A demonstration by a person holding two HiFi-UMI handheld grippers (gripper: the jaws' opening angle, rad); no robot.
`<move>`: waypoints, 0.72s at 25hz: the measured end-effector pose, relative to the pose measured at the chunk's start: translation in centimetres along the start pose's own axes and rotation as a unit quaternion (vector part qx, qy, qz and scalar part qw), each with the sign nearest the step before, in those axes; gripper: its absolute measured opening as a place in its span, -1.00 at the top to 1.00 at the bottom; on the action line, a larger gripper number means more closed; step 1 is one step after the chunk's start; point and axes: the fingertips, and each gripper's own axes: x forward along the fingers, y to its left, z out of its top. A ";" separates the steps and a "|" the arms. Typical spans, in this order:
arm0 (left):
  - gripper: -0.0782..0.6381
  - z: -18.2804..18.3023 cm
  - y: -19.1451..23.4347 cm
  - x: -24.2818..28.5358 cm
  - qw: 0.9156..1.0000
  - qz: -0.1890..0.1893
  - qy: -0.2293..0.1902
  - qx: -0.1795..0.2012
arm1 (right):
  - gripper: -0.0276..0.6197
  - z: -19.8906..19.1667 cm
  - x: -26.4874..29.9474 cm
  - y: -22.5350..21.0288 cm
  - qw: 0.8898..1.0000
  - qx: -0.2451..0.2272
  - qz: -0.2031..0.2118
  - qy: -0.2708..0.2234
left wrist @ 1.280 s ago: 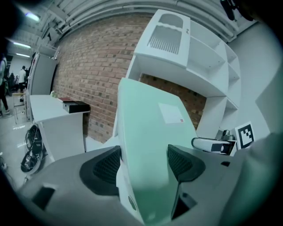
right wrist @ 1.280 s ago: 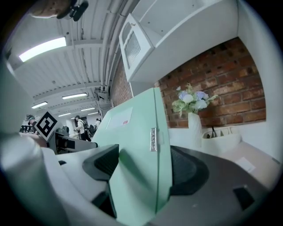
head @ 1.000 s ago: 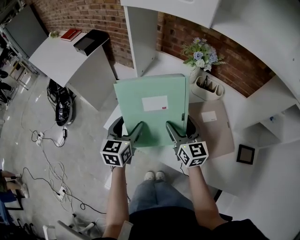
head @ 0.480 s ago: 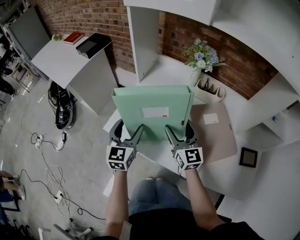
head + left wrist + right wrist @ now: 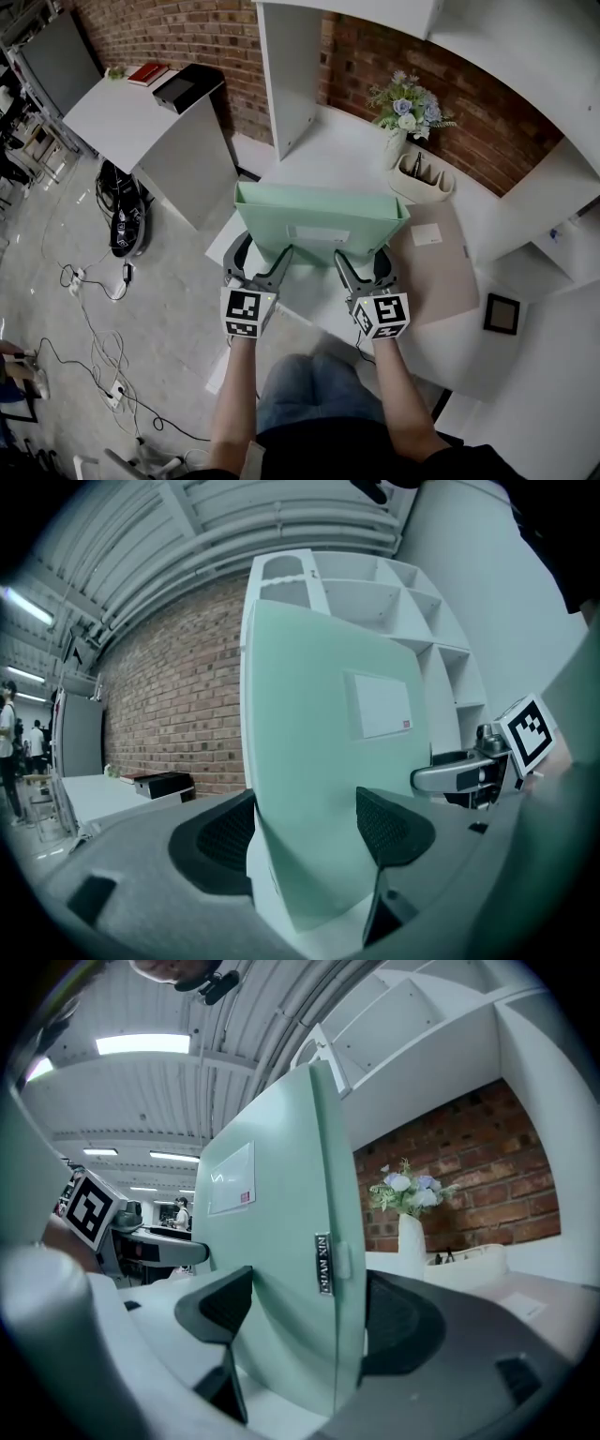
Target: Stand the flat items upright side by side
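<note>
Two-handed carry of a green box file (image 5: 319, 223) above the near edge of the white tabletop (image 5: 337, 150), on the person's side of the flower vase (image 5: 395, 147). The left claw (image 5: 261, 255) is clamping the file's lower edge at the end farther from the vase, and the right claw (image 5: 364, 258) is clamping the end nearer it. In the left gripper view the ribbed pads of the left claw (image 5: 309, 832) are pressing both broad faces, and in the right gripper view the right claw (image 5: 314, 1316) is doing the same beside the spine's metal tag (image 5: 323, 1262). Both sets of jaws are standing wide because the file is thick, not because they are empty. One grip at each end is probably steadying the tall panel against swinging. The file is rising nearly upright, its top edge tipping slightly toward the camera; whether its base is touching the tabletop cannot be told. A brown file (image 5: 439, 267) is lying flat just in front of the vase, beside the green one and not yet stood up, so the task appears roughly half done.
</note>
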 end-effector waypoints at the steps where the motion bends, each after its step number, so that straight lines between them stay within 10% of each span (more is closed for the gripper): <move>1: -0.10 0.0 -0.1 -0.1 1.000 0.001 -0.001 0.002 | -0.16 -0.1 -0.1 0.1 1.000 -0.002 0.001 0.000; 18: -0.10 -0.4 -0.2 -0.6 1.000 0.001 0.004 -0.024 | -0.17 -0.2 -0.4 0.6 0.999 -0.023 0.020 0.027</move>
